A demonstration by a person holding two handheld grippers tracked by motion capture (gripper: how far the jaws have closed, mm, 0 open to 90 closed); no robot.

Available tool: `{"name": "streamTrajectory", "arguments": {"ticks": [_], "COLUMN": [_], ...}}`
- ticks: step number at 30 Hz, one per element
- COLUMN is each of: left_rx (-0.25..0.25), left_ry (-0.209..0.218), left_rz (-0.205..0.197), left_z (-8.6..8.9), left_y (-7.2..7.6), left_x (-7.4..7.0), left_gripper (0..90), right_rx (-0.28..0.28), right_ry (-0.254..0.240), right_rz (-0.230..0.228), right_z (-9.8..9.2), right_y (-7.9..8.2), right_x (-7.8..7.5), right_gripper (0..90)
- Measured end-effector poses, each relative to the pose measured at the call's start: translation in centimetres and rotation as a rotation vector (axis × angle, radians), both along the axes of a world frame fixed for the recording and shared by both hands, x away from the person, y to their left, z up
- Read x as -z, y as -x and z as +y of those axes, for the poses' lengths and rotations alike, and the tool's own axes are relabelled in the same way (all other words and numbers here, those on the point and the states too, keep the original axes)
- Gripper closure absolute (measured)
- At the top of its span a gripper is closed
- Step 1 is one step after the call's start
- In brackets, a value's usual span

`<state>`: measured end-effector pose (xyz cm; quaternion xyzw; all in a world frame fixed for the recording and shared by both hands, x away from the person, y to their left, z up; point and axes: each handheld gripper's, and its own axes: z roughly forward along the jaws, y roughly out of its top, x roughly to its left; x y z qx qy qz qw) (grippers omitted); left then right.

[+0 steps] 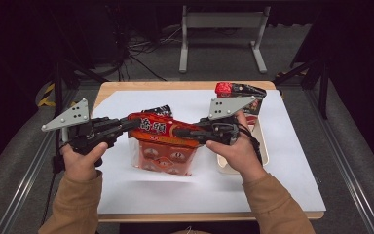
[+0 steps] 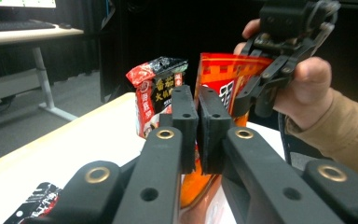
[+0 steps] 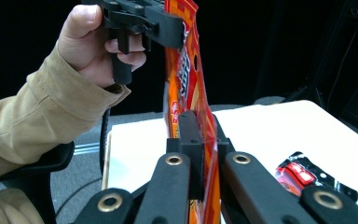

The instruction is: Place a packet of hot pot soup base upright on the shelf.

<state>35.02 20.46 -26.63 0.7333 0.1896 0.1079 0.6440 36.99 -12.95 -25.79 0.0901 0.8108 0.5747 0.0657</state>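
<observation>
An orange-red snack bag hangs above the white sheet, held by its top edge from both sides. My left gripper is shut on the bag's left end; in the left gripper view the two pads pinch the bag between them. My right gripper is shut on the top edge further right, and its jaws clamp the bag upright. Each gripper view shows the other hand's gripper on the same bag.
A black and red snack bag stands at the back right, by a pale tray. Another dark packet lies behind the held bag. A white sheet covers the wooden table.
</observation>
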Motion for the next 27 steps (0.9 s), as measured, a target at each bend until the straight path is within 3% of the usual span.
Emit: {"name": "streamTrajectory", "arguments": {"ticks": [9,18,27], "left_rx": [-0.024,-0.07,-0.109], "left_ry": [0.0,-0.016,-0.048], "left_rz": [0.028,0.038,0.058], "left_z": [0.2,0.5,0.8], "left_y": [-0.4,-0.8,-1.5], "left_x": [0.3,0.5,1.2], "left_gripper": [71.1,53.5,47.9], "right_rx": [0.04,0.065,0.099], "right_ry": [0.074,0.102,0.118], "right_rz": [-0.003,-0.014,-0.042], "right_z": [-0.1,-1.1,-2.2], "right_y": [0.4,0.4,0.5], "right_x": [-1.8,-3.3,-5.3], "right_gripper": [90.0,90.0,90.0]}}
